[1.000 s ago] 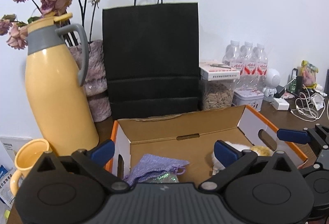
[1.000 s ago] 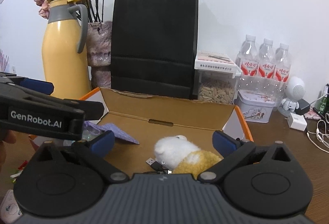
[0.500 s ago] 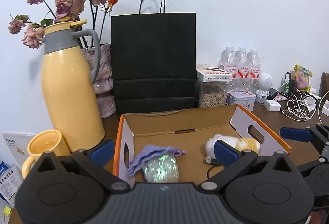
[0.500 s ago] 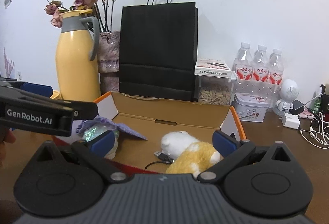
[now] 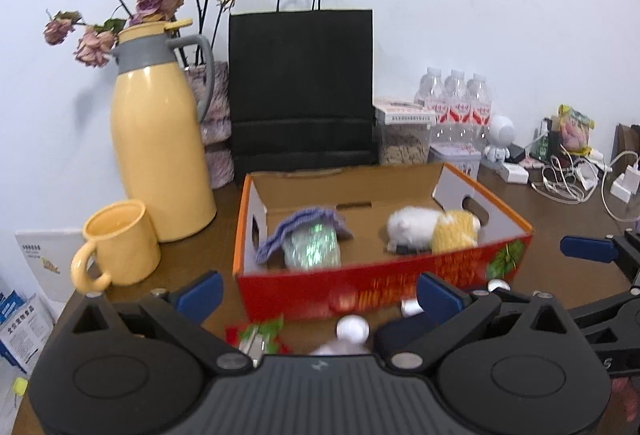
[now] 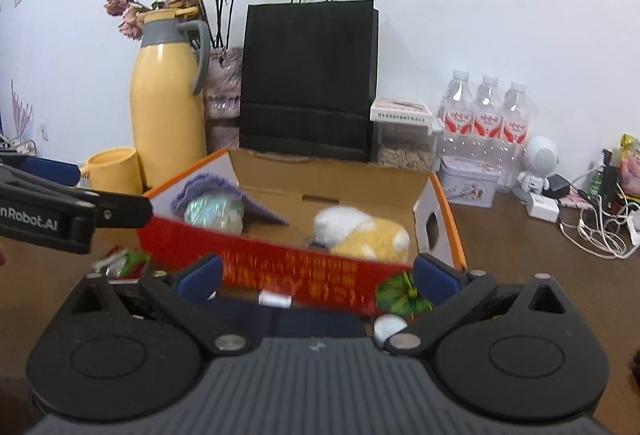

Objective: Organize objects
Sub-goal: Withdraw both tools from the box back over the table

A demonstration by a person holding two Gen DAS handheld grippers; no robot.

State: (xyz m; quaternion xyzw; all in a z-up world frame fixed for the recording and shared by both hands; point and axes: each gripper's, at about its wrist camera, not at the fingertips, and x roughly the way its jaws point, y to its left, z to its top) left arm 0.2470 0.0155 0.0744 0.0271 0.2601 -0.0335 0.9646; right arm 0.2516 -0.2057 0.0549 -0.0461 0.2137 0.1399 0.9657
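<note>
An open cardboard box (image 5: 380, 275) with a red front wall sits mid-surface, already holding a shimmery pouch (image 5: 312, 249) on the left and a white-and-yellow plush toy (image 5: 432, 231) on the right, with bare floor between them. Small wrapped sweets (image 5: 352, 327) lie loose before it. Left tongs (image 5: 320, 295) and right tongs (image 6: 318, 269) hover spread apart, empty, before the front wall. A yellow mug (image 5: 120, 243) and thermos (image 5: 160, 155) crowd the left side.

Soft, even indoor light is filling both views, and the yellow thermos (image 5: 160, 155) is casting a faint shadow on the white wall to its left. Motion blur is smearing the red box front (image 6: 296, 267) below it. Fisheye bending is darkening the corners.
</note>
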